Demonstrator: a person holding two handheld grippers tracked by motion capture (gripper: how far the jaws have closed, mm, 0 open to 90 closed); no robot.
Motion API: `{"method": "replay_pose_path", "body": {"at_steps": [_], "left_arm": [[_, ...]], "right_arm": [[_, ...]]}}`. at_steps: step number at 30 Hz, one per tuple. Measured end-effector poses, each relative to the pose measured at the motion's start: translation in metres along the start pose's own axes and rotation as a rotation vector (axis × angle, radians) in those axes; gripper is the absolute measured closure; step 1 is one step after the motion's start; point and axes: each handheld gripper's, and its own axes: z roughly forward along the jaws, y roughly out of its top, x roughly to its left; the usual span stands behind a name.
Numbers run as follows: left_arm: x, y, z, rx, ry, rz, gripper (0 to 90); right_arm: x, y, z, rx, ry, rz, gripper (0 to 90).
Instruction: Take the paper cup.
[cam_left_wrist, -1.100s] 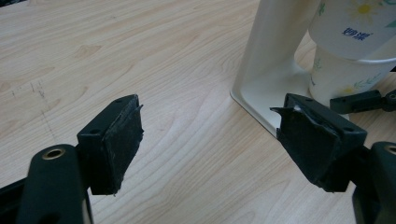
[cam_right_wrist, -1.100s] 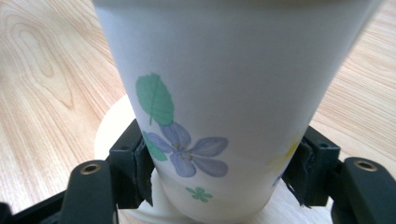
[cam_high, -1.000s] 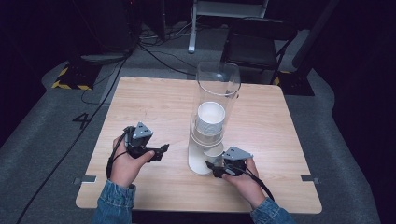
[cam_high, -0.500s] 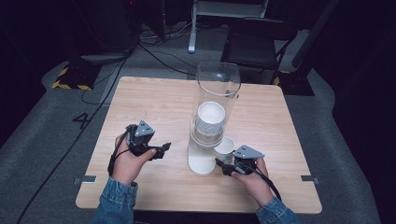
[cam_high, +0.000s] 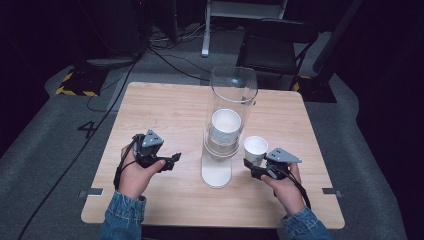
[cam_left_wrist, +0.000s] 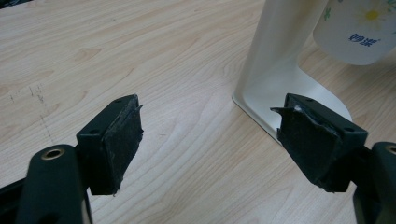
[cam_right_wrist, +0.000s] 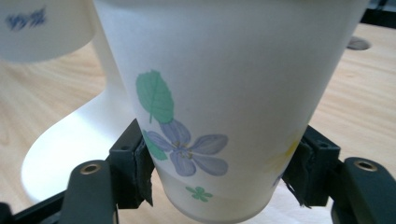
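Note:
A clear tube dispenser (cam_high: 232, 105) on a white stand (cam_high: 216, 172) rises at the table's middle, with a stack of white paper cups (cam_high: 225, 127) inside it. My right gripper (cam_high: 252, 166) is shut on one paper cup (cam_high: 255, 148) printed with flowers, held upright just right of the stand. In the right gripper view the pads press both sides of the cup (cam_right_wrist: 224, 93) near its base. To the left of the stand my left gripper (cam_high: 172, 159) stands open, nothing between its jaws. Past its tips the left gripper view takes in the stand (cam_left_wrist: 285, 60) and the lowest cup (cam_left_wrist: 357, 30).
The wooden table (cam_high: 165, 115) has free room on its left and far side. Off the table, a black chair (cam_high: 272, 50) and cables on the floor (cam_high: 165, 55) lie behind it. A person's hands and denim sleeves (cam_high: 122, 220) enter from the near edge.
My right gripper has pulled the cup out from under the dispenser and carried it right and slightly up. The left gripper has stayed still.

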Motion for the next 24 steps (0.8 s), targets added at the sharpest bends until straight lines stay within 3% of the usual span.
{"method": "replay_pose_path", "body": {"at_steps": [4,7,24], "left_arm": [[0.000,-0.001,0.000,0.001,0.004,0.002,21.9],[0.001,-0.004,-0.003,0.006,0.009,-0.001,21.8],[0.008,-0.024,-0.023,0.009,0.062,-0.050,21.9]], "right_arm": [[-0.009,0.003,-0.003,-0.015,-0.021,0.018,34.6],[-0.022,0.006,-0.007,-0.034,-0.055,0.060,34.6],[-0.069,0.014,-0.005,-0.054,-0.182,0.114,34.6]]}}
